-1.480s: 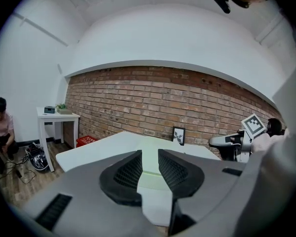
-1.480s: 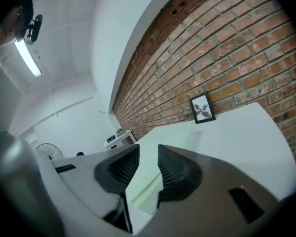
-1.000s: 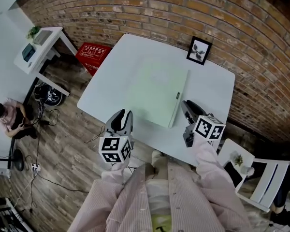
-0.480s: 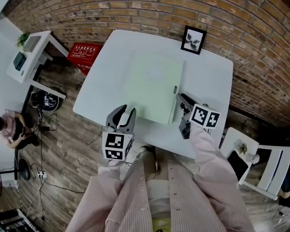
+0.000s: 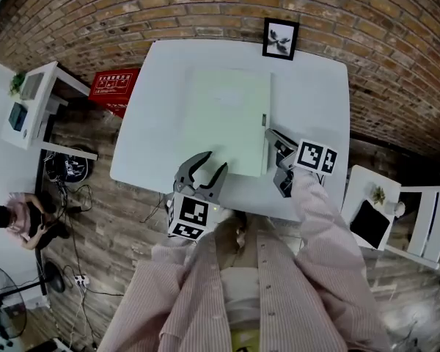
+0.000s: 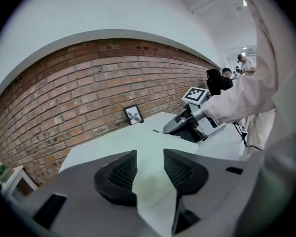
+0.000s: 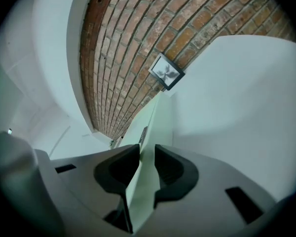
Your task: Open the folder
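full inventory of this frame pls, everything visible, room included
table: 1, white, centre
folder: 1, pale green, flat on table
picture: 1, black frame, table's far edge
wall: 1, brick, behind table
crate: 1, red, floor left of table
desk: 1, white, far left
seated person: 1, pink top, floor at left
side table: 1, white, right of table, bearing plant and black device
left tool: 1, grey, jaws apart, just been opening, nothing between them, at folder's near edge
right tool: 1, grey, jaws astride folder's right edge, grip unclear
sleeves: 2, pink striped, bottom
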Available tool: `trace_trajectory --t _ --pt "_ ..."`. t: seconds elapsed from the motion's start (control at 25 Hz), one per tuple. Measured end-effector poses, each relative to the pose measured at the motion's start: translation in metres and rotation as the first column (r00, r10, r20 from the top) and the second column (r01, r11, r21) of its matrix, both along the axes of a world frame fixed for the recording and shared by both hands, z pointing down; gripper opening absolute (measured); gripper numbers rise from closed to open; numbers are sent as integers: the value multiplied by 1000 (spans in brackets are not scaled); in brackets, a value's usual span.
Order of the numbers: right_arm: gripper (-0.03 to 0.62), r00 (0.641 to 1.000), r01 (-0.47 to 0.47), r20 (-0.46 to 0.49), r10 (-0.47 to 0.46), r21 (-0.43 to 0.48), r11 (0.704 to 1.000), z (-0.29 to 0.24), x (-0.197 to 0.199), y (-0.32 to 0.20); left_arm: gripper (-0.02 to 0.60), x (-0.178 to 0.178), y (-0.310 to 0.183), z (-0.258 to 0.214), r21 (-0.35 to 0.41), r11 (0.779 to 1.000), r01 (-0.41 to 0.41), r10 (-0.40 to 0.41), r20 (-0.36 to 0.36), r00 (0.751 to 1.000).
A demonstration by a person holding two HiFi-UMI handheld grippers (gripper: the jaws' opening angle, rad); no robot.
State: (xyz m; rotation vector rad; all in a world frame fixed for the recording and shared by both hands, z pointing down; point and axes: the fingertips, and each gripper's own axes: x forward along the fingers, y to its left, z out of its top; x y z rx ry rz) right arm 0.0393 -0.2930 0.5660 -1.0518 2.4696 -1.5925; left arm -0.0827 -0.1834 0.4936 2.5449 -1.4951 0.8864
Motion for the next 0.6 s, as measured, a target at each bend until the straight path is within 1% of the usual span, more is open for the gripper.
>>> trace_trajectory --t 0.12,0.24,0.44,0.6 --pt "98 1000 -6 14 6 -9 1000 0 0 0 186 13 1 4 -8 997 -83 83 47 995" --pt "98 1000 -9 13 9 -9 1000 0 0 0 215 24 4 10 -22 987 -159 160 104 982" --pt "97 999 -32 22 32 -12 999 -1 1 0 236 45 11 21 -53 956 -289 294 162 942" --pt "97 998 -57 25 58 -10 998 -1 1 1 256 56 16 32 -74 930 -360 367 229 902"
